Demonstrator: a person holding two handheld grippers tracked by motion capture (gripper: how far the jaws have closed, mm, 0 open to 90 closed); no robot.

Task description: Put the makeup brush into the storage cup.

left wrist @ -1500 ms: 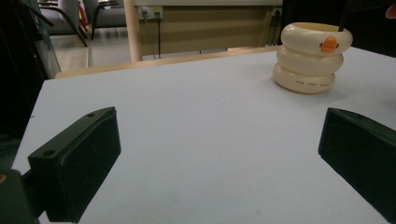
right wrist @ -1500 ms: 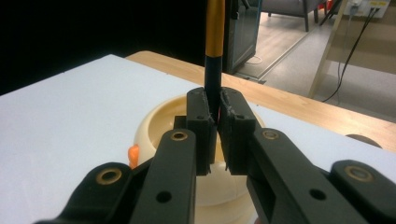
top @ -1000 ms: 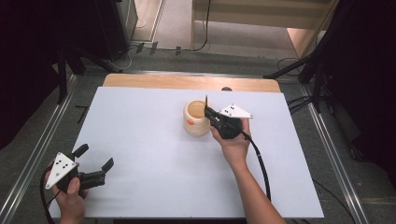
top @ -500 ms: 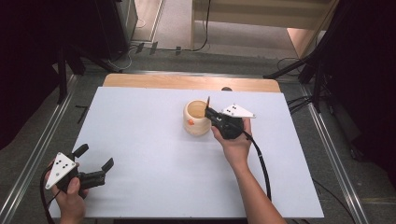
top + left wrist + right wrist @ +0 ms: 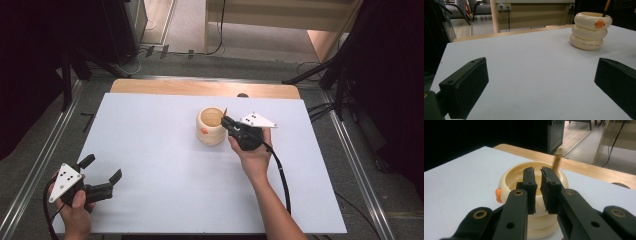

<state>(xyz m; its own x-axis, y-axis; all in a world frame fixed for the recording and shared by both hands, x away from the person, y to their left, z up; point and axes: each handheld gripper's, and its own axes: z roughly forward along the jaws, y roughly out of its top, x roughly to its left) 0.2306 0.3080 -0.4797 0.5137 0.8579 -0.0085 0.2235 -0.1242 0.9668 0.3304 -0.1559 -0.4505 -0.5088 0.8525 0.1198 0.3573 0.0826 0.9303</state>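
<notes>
Right gripper (image 5: 537,178) over cream cup (image 5: 211,126) rim (jaws nearly closed); pencil (image 5: 556,161) inside.

Lab or studio: white table (image 5: 165,125), dark curtains (image 5: 30,60), floor cables (image 5: 200,50), metal rails (image 5: 40,165).

High view looks down; both tongs views share the cream holder (image 5: 590,30).

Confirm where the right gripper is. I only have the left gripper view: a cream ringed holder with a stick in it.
Observer: In the high view, the right gripper is at the right rim of the holder.
Operator: Its jaws?
Observer: In the right gripper view they are nearly together, with a thin gap, over the holder's opening.
Operator: And the left gripper on the table?
Observer: The left gripper is at the near left corner of the table, far from the holder.
</notes>
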